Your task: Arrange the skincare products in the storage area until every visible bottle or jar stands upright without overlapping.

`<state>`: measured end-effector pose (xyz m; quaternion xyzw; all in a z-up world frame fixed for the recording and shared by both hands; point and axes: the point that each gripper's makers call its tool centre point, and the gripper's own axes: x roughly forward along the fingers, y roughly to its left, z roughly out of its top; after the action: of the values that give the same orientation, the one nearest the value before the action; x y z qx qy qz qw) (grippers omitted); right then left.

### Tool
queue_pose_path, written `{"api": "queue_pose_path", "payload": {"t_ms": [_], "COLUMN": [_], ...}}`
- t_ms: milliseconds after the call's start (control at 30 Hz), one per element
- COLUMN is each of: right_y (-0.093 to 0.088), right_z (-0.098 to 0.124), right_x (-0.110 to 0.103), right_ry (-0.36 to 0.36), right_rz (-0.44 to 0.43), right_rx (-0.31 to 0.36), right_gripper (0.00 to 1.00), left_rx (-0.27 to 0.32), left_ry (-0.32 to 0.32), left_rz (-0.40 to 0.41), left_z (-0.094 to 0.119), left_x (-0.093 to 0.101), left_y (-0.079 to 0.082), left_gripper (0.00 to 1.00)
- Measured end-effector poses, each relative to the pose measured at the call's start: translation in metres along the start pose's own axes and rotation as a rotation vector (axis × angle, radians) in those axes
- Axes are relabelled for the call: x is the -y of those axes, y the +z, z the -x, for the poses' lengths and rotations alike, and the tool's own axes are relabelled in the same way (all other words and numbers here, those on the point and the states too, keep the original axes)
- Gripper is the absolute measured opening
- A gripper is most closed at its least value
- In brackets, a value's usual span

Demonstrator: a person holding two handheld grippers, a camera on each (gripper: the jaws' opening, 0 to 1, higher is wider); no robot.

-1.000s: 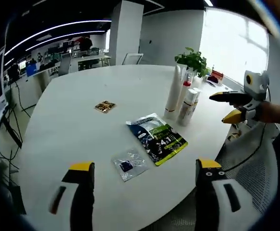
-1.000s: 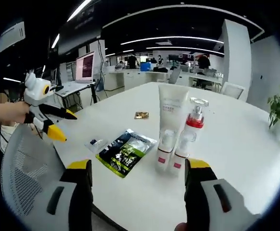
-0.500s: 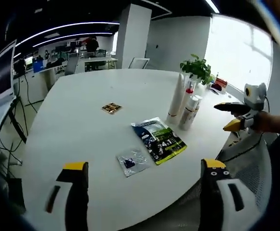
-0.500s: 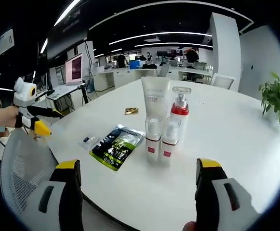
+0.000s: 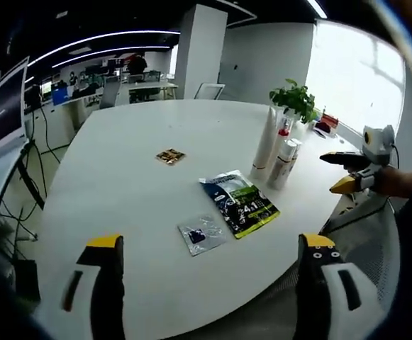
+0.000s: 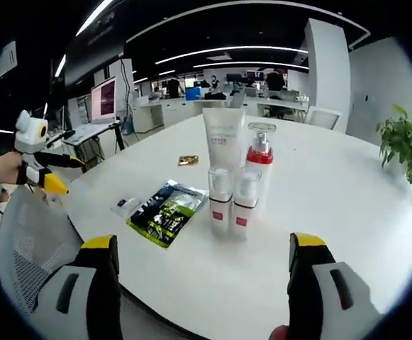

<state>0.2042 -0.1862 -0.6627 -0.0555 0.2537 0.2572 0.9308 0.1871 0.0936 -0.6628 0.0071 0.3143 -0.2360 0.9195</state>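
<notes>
Several skincare products stand upright in a tight cluster on the white table [image 6: 347, 205]: a tall white tube [image 6: 223, 143], a pump bottle with a red collar [image 6: 259, 161], and two small white bottles with red bands [image 6: 220, 200] [image 6: 246, 201]. In the left gripper view the same cluster [image 5: 276, 150] stands at the table's right side. My left gripper [image 5: 209, 290] is open over the near table edge. My right gripper [image 6: 202, 287] is open, short of the bottles. The right gripper [image 5: 351, 173] comes in from the right of the left gripper view; the left gripper [image 6: 39, 161] shows at the left of the right gripper view.
A dark green and blue sachet [image 5: 239, 203] lies flat on the table, with a small clear packet [image 5: 201, 234] beside it and a small brown square packet [image 5: 170, 156] farther off. A potted plant [image 5: 296, 100] stands behind the bottles. A mesh chair [image 6: 28, 248] sits by the table edge.
Both views have drawn back a little from the table, so the bottles look smaller. The products and packets have not moved. Both grippers stay open.
</notes>
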Motion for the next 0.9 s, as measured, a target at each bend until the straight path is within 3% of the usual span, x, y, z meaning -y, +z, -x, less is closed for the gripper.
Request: {"api": "queue_pose_path", "payload": {"t_ms": [400,700,900], "right_y": [-0.002,-0.006,-0.010], "right_z": [-0.001,-0.003,-0.007], "right_x": [-0.002,0.000,0.000], "right_ry": [0.010,0.002,0.008], "right_rz": [0.000,-0.002,0.007], "right_rx": [-0.018,-0.038,-0.057], "right_gripper": [0.99,1.00,1.00], "left_rx": [-0.003,-0.021,-0.030], "left_ry": [0.028,0.051,0.035], "left_rz": [0.009,0.056,0.061], "left_z": [-0.014,-0.038,-0.057], "left_x": [-0.007,-0.018,-0.021], "left_y": [0.012,0.023,0.032], "left_gripper": [0.98,0.97,0.96]}}
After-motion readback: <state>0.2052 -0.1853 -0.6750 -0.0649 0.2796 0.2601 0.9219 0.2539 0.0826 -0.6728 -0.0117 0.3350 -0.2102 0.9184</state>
